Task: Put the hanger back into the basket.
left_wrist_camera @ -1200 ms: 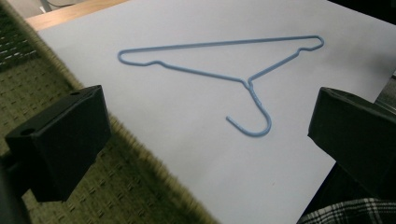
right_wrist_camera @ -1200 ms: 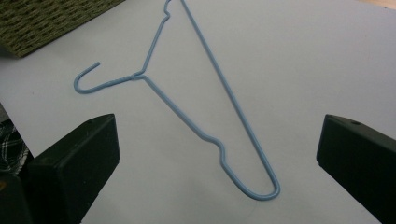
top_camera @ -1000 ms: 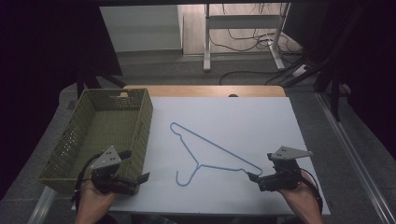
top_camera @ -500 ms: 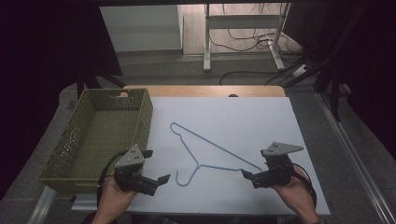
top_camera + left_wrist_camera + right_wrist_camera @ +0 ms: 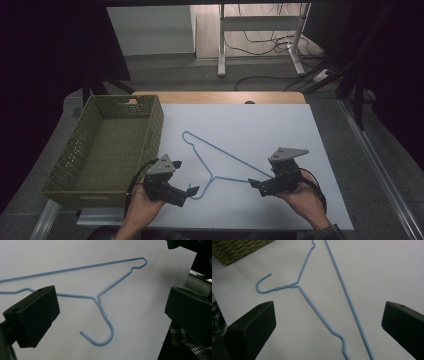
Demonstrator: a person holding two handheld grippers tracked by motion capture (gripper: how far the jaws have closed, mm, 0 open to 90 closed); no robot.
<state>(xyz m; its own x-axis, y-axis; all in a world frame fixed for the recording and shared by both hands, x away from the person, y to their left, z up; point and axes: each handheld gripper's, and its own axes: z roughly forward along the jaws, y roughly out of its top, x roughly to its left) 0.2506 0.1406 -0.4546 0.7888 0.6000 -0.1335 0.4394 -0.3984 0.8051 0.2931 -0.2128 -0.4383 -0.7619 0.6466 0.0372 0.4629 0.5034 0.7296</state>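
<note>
In the left gripper view the blue wire hanger (image 5: pixel 100 302) runs off the left edge. In the right gripper view the woven basket (image 5: pixel 234 247) is cropped to one corner.

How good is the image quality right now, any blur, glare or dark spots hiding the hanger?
High view: table sheet evenly lit, surroundings very dark, thin blue hanger faint but traceable. Left gripper view: hanger sharp, near jaws soft. Right gripper view: hanger crisp, no glare; basket corner slightly dim.
</note>
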